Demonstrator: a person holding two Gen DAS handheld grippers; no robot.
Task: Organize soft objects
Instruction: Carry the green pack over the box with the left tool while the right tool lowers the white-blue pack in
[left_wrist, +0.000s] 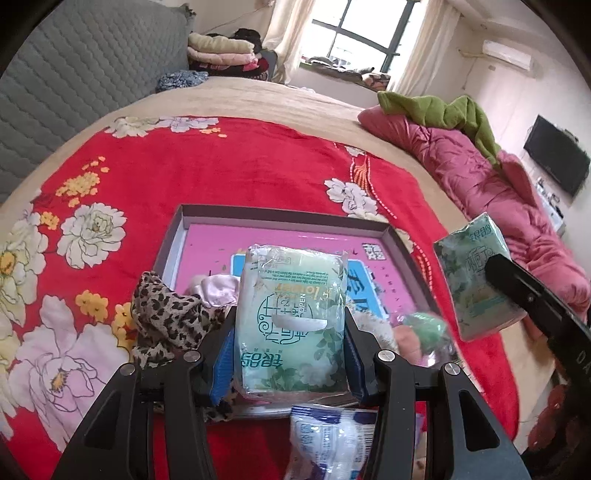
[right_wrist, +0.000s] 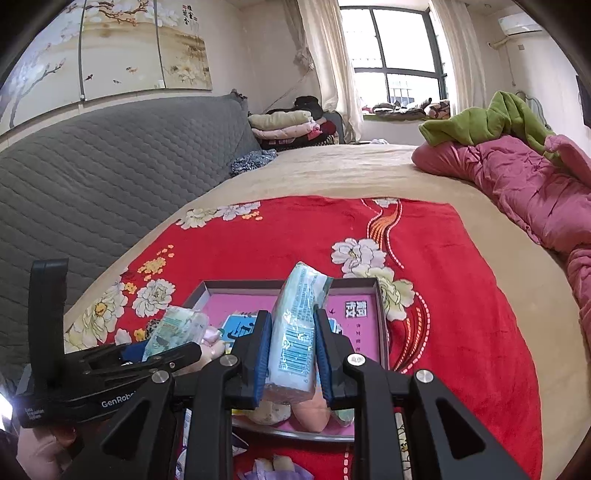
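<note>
Item: two green tissue packs. We pinch one in the left hand-held gripper (left_wrist: 291, 354), another (right_wrist: 295, 332) in the right hand-held gripper (right_wrist: 291, 354), above the shallow box (left_wrist: 280, 216), apparently for stowing.

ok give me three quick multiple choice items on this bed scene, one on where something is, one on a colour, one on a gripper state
1. Where does the leopard-print cloth lie?
A. at the near left corner of the shallow box
B. on the pink quilt
C. on the window sill

2. What colour is the blanket under the box?
A. blue
B. red with flowers
C. plain grey

3. What is the left gripper doing?
A. standing open and empty
B. clamped on a green tissue pack
C. clamped on the leopard-print cloth

Answers:
1 A, the cloth drapes over the box's near left corner.
2 B, red fabric with white and yellow flowers surrounds the box.
3 B, both blue pads press the pack's sides.
</note>
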